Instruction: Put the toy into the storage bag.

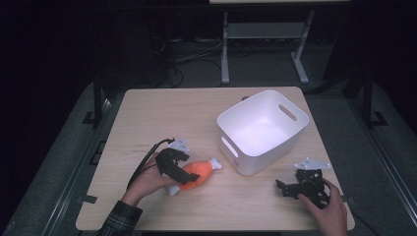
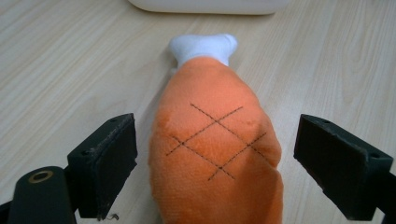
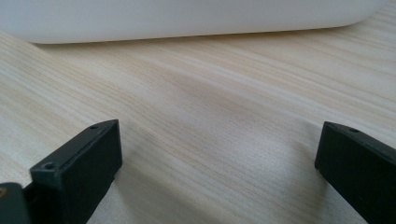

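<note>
We saw our left tongs [image 2: 212, 163] spread wide around an orange plush drumstick [image 2: 217, 144] lying on the pale wooden desk [image 2: 70, 70], jaws not touching it.

No words, labels, brand names or numbers can be read. Small dark marks on the table [image 1: 147, 115], left of centre, are too blurred to make out.

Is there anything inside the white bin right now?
No, in the high view the white bin sits empty, while the orange drumstick toy lies outside it on the table.
</note>
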### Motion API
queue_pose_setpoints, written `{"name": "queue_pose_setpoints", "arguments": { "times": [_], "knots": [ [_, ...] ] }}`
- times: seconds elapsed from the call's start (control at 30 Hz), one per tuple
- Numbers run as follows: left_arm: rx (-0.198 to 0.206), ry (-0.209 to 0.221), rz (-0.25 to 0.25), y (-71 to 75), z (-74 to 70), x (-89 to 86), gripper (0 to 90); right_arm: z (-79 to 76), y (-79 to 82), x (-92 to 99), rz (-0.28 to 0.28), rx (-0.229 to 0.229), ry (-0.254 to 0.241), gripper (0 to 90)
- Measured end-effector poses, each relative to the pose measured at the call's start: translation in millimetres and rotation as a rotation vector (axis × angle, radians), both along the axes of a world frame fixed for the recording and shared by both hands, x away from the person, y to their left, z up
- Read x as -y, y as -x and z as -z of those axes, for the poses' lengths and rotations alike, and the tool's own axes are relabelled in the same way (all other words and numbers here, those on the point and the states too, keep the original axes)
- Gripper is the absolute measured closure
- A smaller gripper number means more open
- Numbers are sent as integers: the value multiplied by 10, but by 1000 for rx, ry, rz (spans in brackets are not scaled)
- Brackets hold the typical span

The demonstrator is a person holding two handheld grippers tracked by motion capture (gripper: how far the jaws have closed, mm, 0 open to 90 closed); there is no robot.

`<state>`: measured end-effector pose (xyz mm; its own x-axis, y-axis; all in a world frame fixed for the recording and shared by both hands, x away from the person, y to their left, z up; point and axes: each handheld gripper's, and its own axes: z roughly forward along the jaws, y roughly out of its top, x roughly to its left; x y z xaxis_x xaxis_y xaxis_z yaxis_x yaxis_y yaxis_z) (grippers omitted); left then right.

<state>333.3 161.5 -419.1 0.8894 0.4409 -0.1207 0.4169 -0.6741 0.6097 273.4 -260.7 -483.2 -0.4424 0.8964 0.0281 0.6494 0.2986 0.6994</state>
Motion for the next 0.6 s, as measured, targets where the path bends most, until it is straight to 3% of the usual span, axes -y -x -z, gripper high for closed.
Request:
{"name": "queue_pose_setpoints", "arguments": {
  "times": [0.33,0.57,0.6],
  "knots": [
    [16,-40,8,-2,113,72,125,0,0,0,0,0,0,2],
    [-10,-59,30,20,208,150,125,0,0,0,0,0,0,2],
    [4,-101,42,27,232,174,124,0,0,0,0,0,0,2]
  ]
}}
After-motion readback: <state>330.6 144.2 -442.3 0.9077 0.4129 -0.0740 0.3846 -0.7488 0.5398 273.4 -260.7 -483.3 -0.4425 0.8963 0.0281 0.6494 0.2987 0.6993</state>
